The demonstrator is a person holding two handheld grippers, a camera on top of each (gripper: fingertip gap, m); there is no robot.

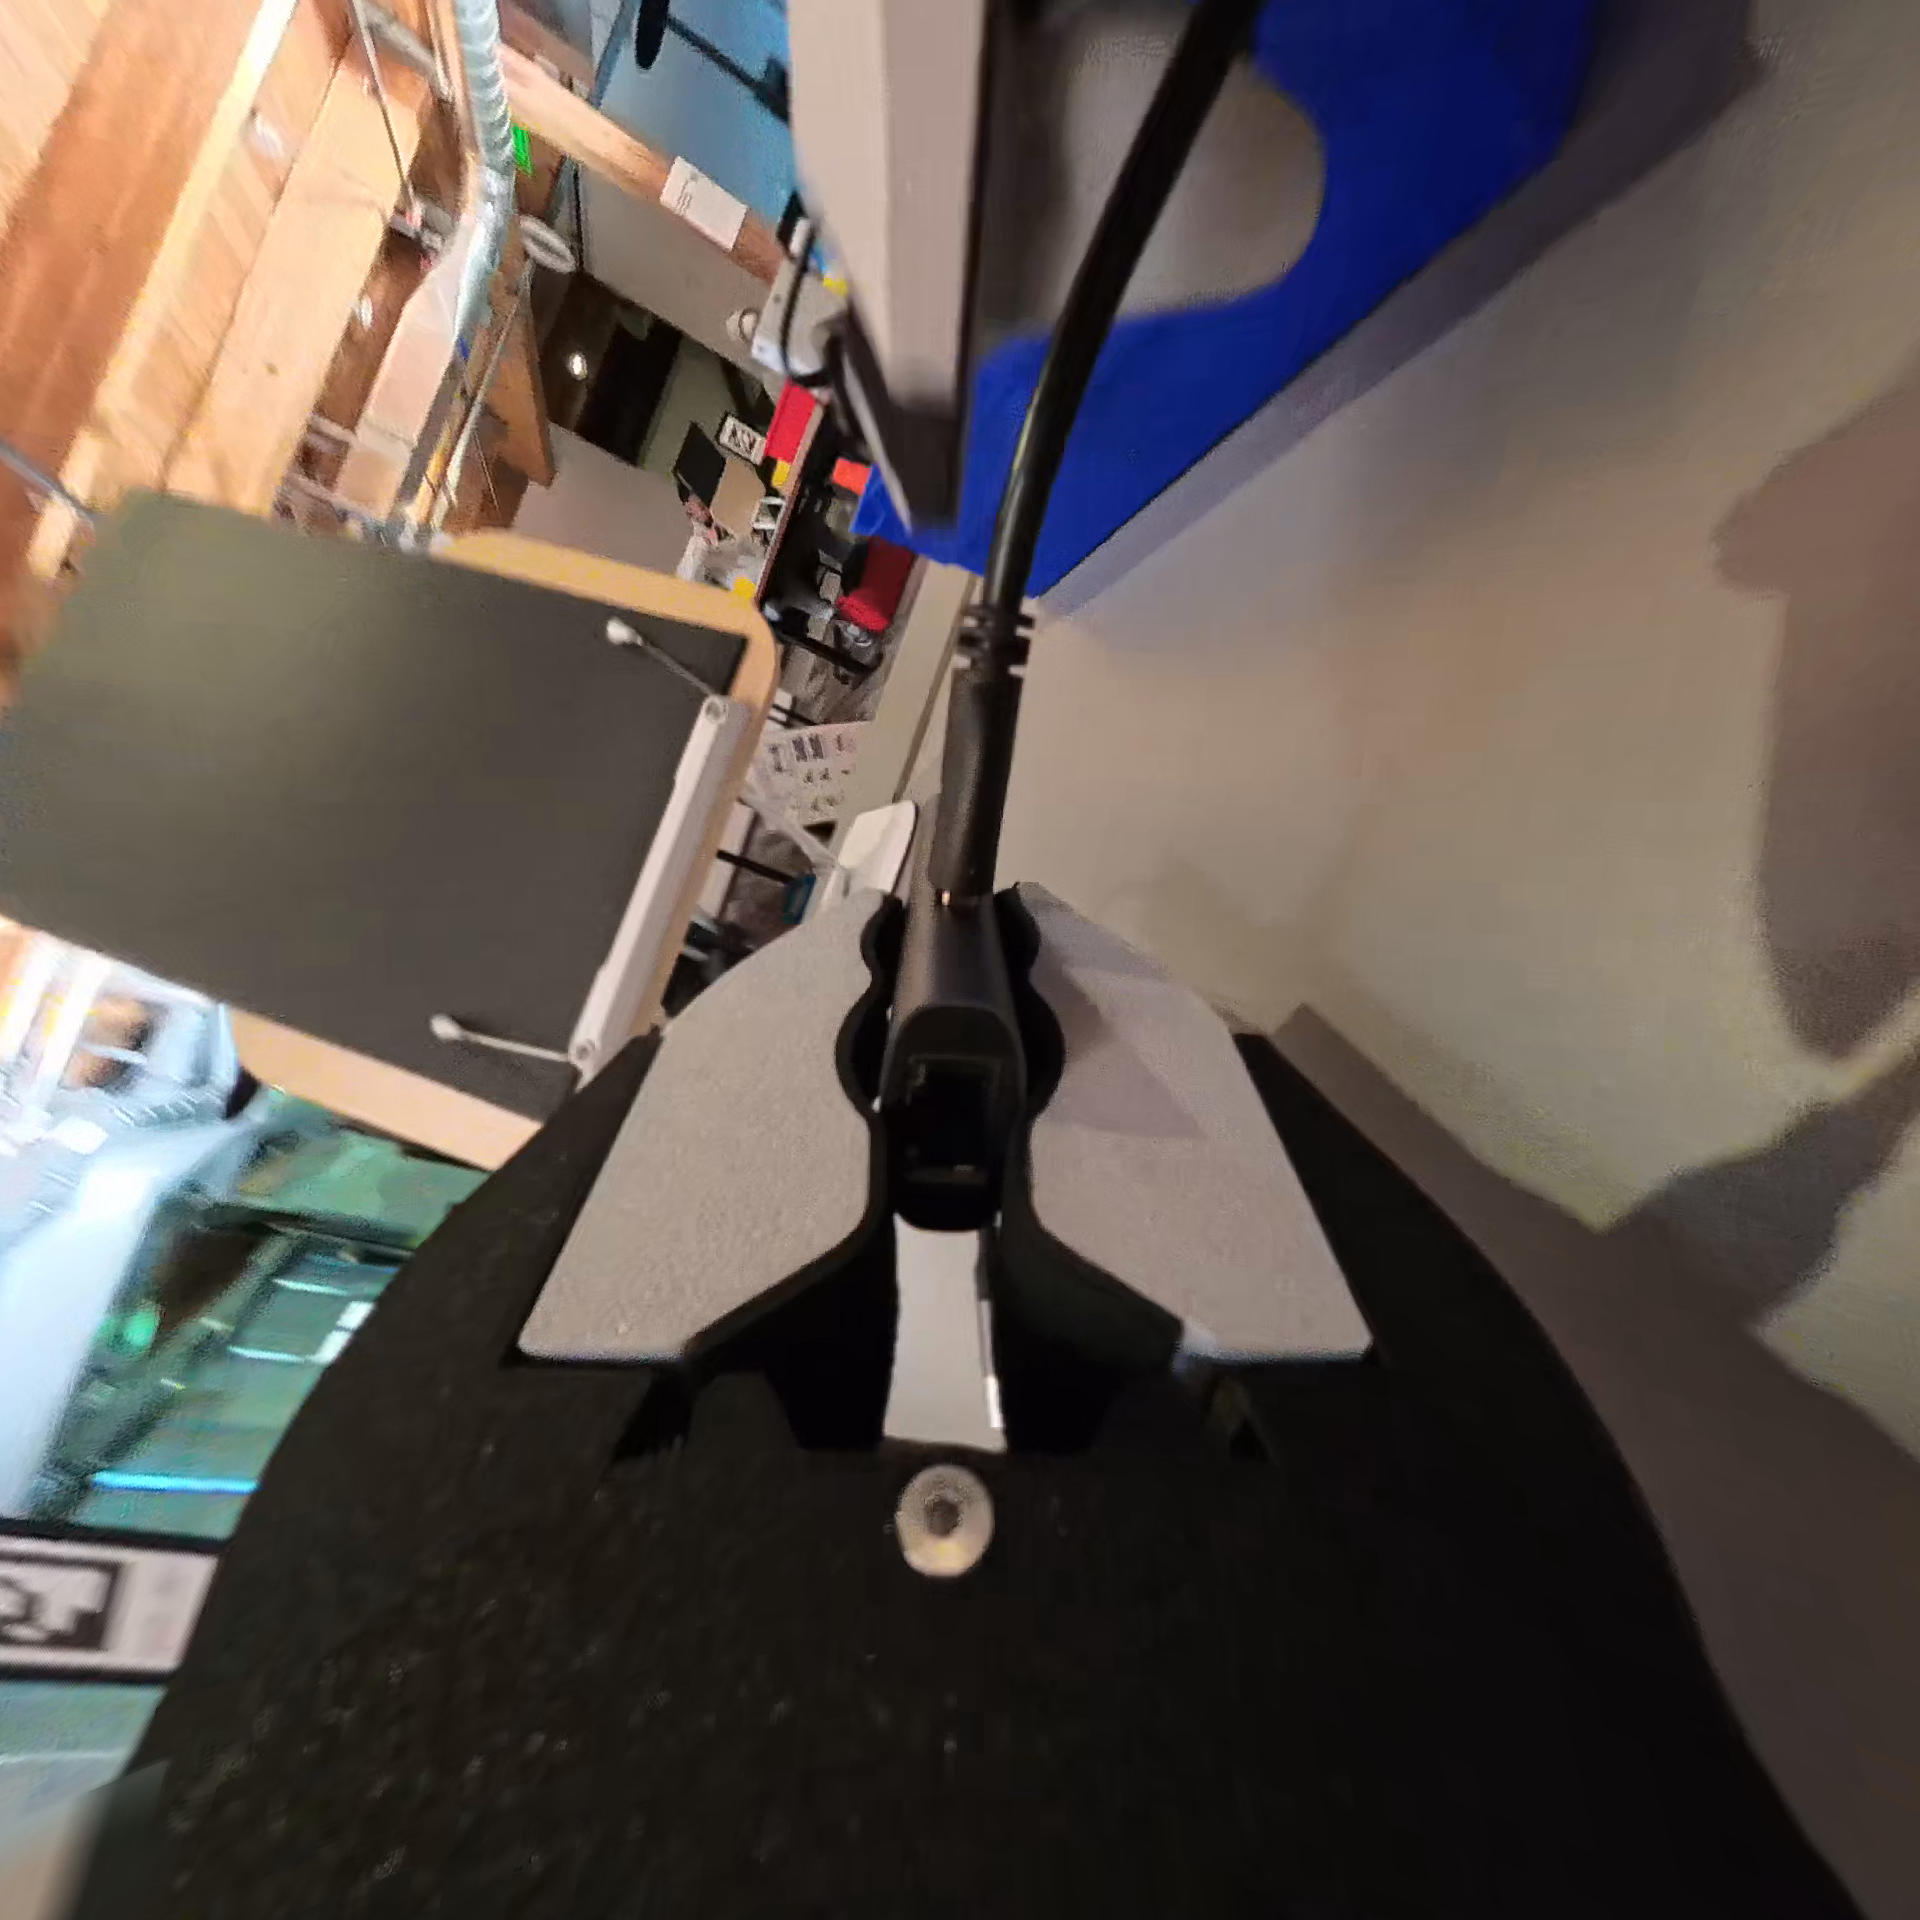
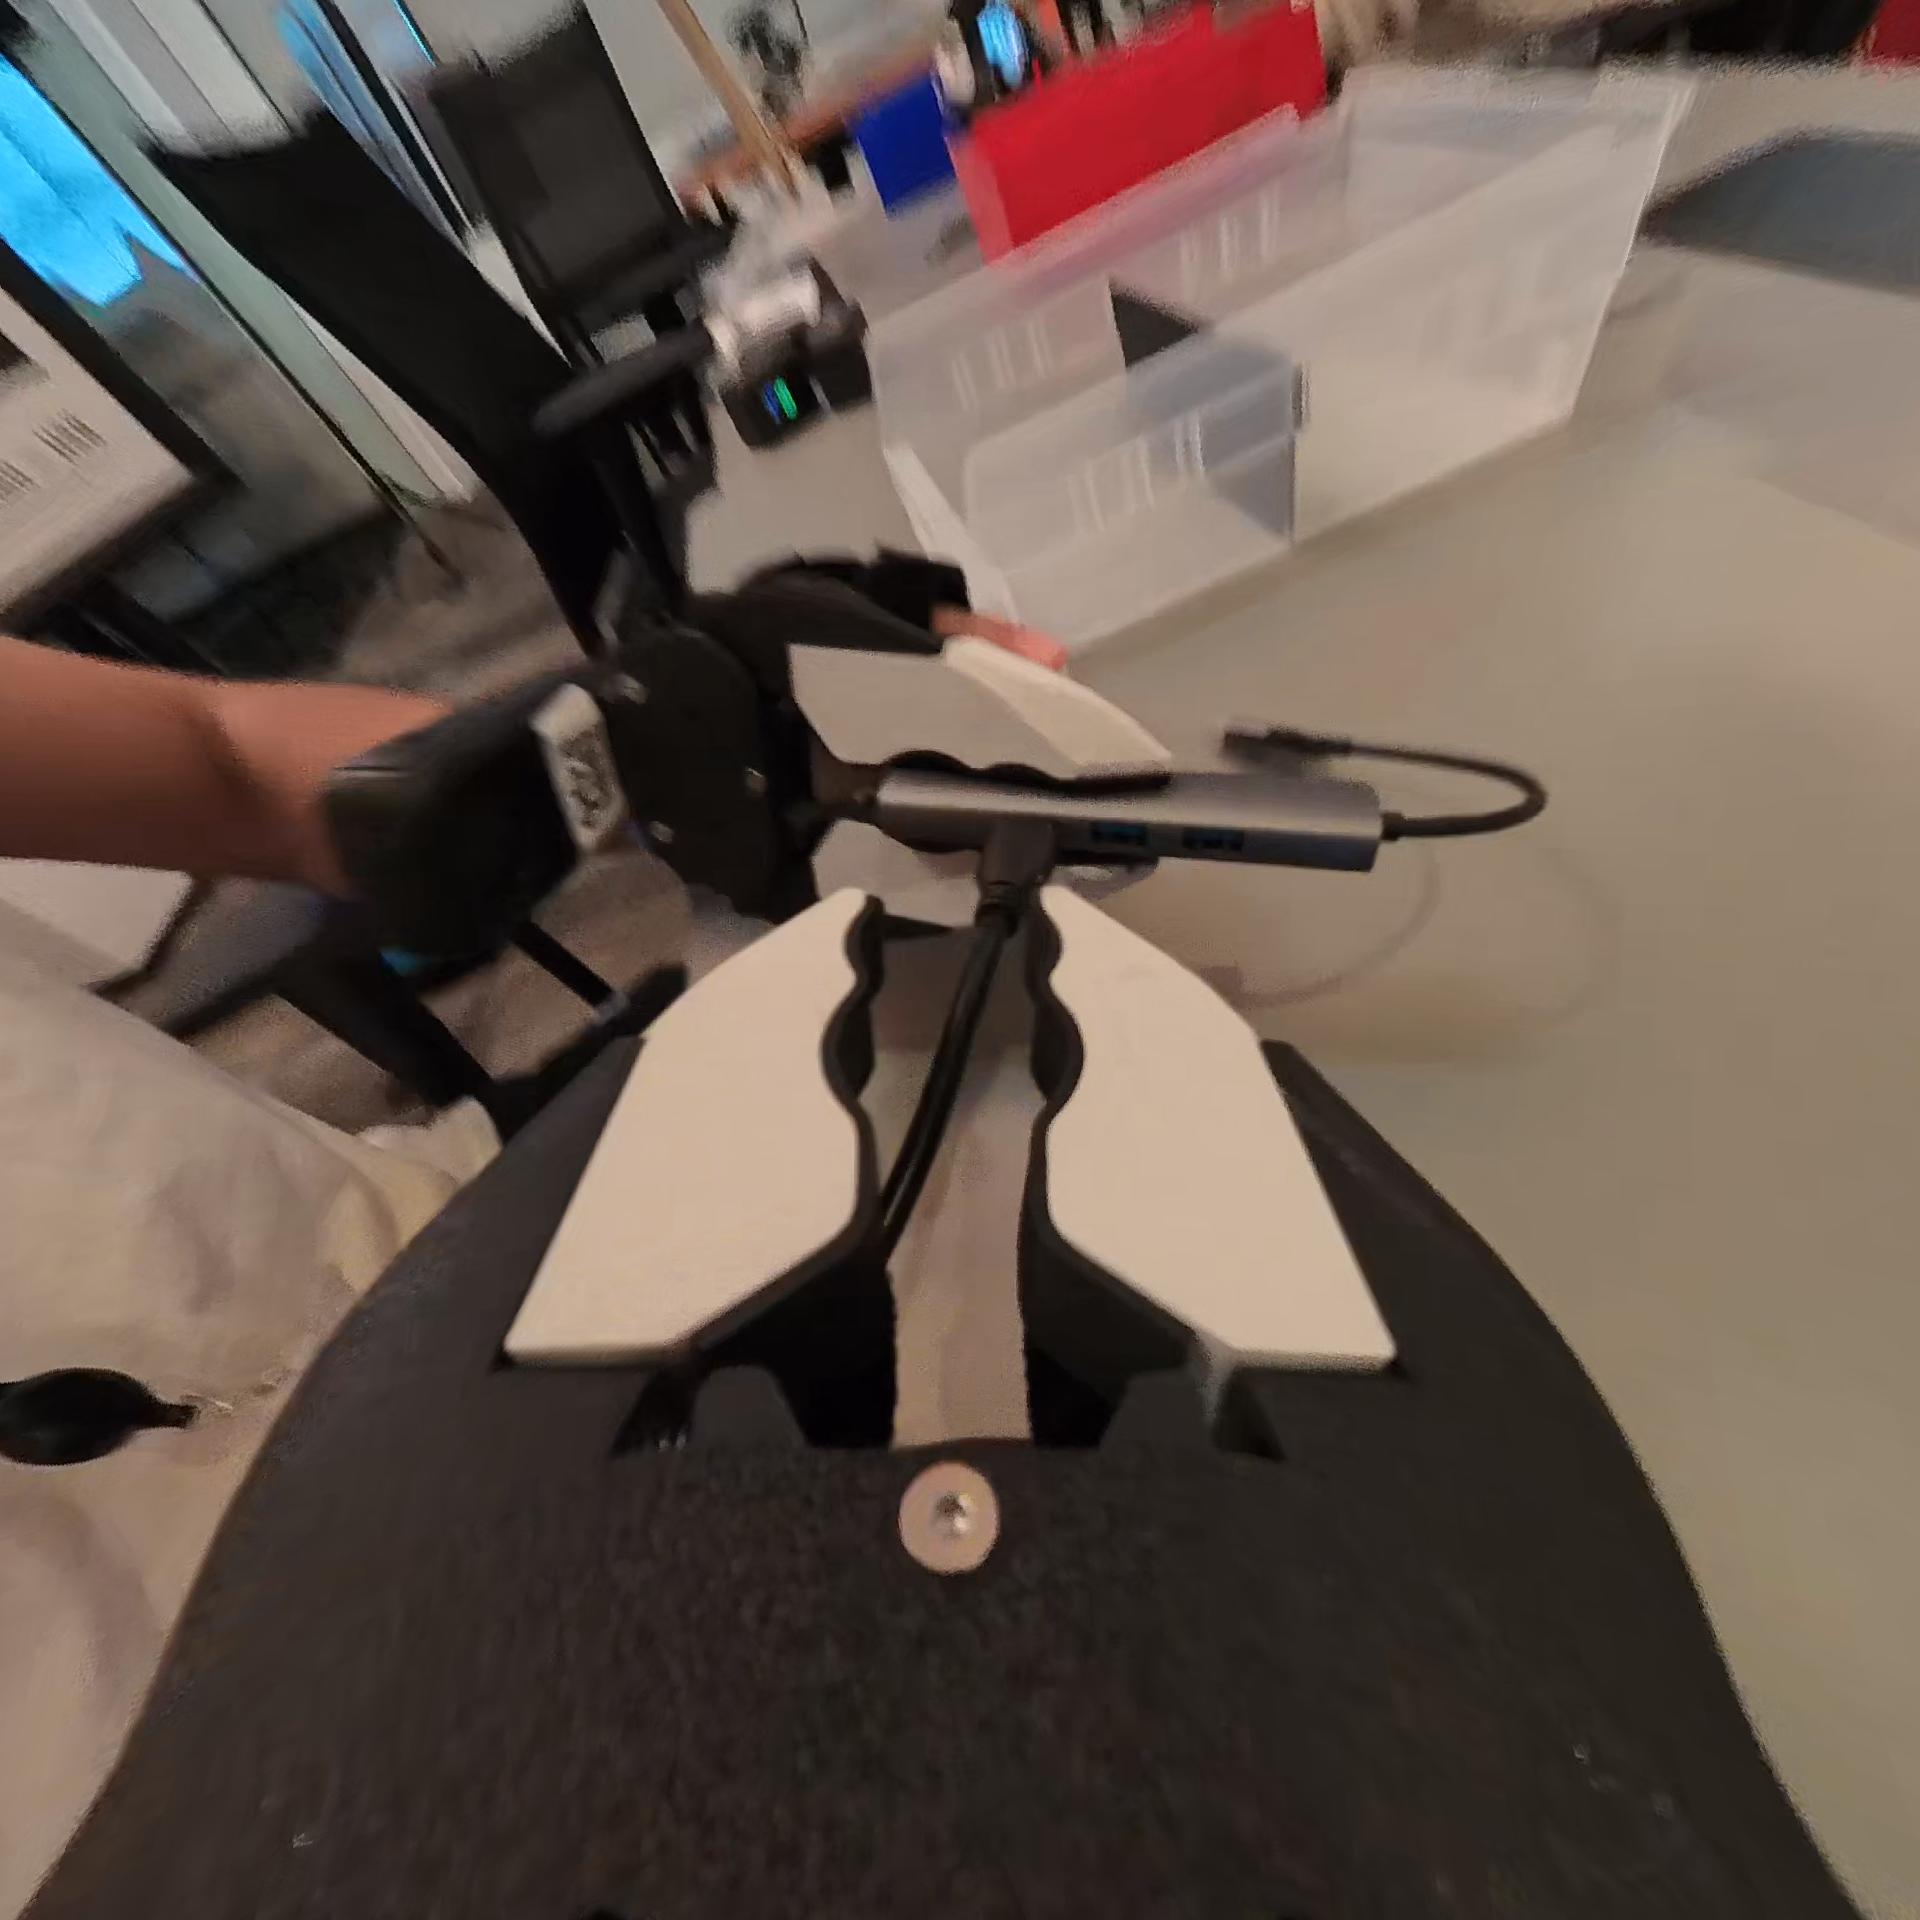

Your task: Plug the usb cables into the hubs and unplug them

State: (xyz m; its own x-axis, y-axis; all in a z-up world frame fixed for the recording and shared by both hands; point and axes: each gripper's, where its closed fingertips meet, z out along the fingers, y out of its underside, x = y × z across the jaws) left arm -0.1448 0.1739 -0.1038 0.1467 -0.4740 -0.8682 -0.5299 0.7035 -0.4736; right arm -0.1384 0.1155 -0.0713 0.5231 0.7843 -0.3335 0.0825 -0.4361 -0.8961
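Left gripper (image 2: 997,774) – fingers clamped on the grey hub (image 2: 1132,810), held above the table (image 2: 1558,987); its far end hidden by its own fingers. Right gripper (image 2: 961,914) – fingers (image 2: 1143,1091) parted, loosely flanking the black cable (image 2: 935,1091) whose plug sits in the hub; contact with the fingertips hard to make out
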